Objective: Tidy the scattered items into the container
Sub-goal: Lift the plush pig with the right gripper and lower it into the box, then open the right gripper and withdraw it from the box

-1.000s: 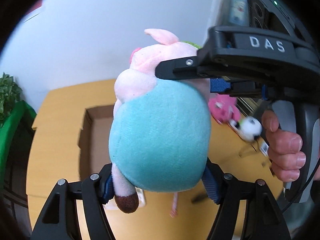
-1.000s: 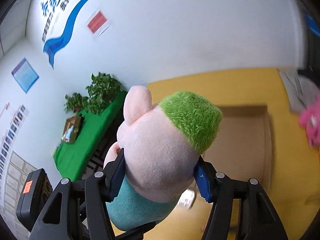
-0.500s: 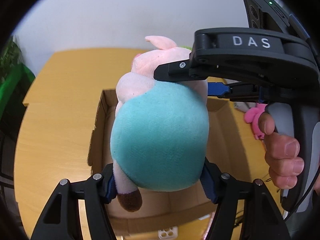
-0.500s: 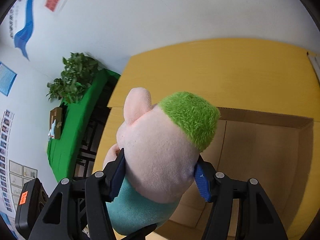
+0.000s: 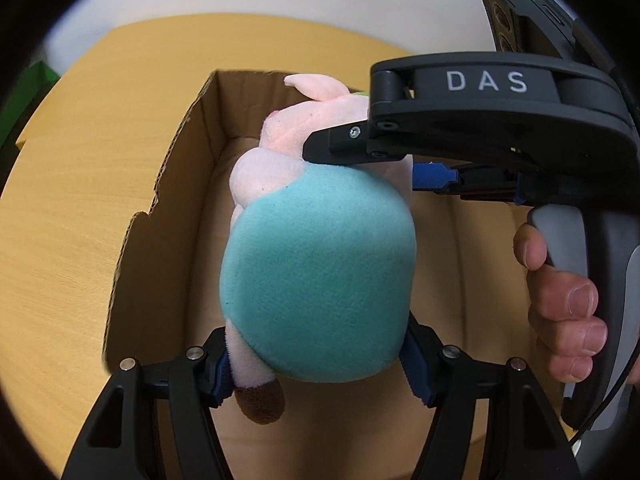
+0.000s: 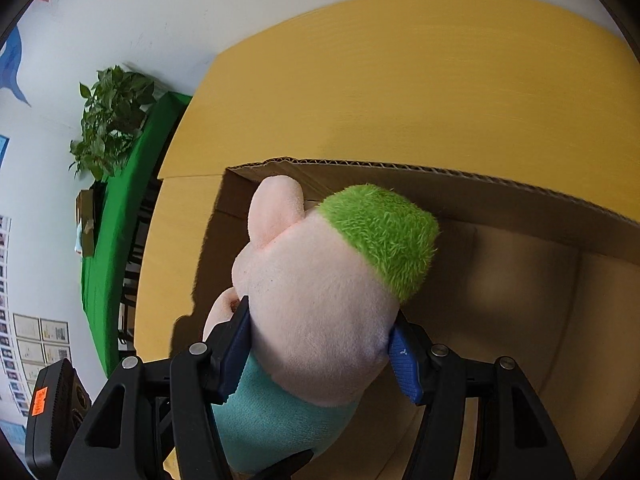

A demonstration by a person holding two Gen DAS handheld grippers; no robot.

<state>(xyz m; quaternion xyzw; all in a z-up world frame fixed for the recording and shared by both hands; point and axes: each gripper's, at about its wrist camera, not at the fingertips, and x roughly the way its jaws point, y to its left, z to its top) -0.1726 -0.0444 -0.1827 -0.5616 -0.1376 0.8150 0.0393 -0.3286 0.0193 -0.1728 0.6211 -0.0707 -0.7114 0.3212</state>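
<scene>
A pink pig plush toy [image 5: 320, 264] with a teal body and a green cap is held by both grippers over the open cardboard box [image 5: 176, 152]. My left gripper [image 5: 316, 364] is shut on its teal lower body. My right gripper [image 6: 320, 348] is shut on its pink head [image 6: 320, 304], and shows in the left wrist view [image 5: 472, 128] reaching in from the right. The toy hangs inside the box's mouth, above the brown floor [image 6: 520, 320]. The toy's face is hidden.
The box stands on a yellow wooden table [image 6: 400, 80]. A green-covered table [image 6: 120, 208] with a potted plant [image 6: 108, 116] is off to the left by the white wall. The box's far wall [image 6: 480, 196] rises just behind the toy's head.
Both grippers have carried the toy forward and down from above the table into the mouth of the box. The pink toy and small items at the right have left the view.
</scene>
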